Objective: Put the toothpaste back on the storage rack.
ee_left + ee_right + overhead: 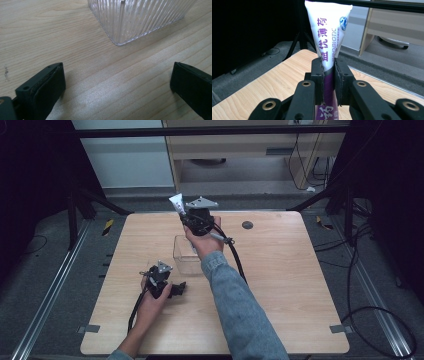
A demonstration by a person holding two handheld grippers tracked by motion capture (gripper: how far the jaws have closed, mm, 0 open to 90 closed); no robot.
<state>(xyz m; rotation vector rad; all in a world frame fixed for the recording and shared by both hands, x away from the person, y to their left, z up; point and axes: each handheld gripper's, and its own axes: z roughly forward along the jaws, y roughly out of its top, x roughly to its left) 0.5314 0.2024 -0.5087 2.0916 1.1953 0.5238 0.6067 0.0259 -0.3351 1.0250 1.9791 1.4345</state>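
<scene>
My right gripper [183, 213] is shut on a white and purple toothpaste tube [327, 32] and holds it in the air above the far part of the wooden table [280, 285]. In the high view the toothpaste tube [177, 203] sticks up and to the left beyond the gripper. The right gripper [328, 75] clamps the tube near its purple lower part. A clear ribbed plastic box [186, 254] stands mid-table, just in front of that hand. My left gripper [179, 288] rests low over the table left of centre, jaws wide apart with nothing between them. The ribbed box [137, 17] lies just beyond the left gripper [117, 82].
A small dark round disc [247, 225] sits on the far right part of the table. Black cables [235, 257] trail from the grippers across the tabletop. Tripod legs [95, 202] and a wooden desk [250, 145] stand beyond the table's far edge.
</scene>
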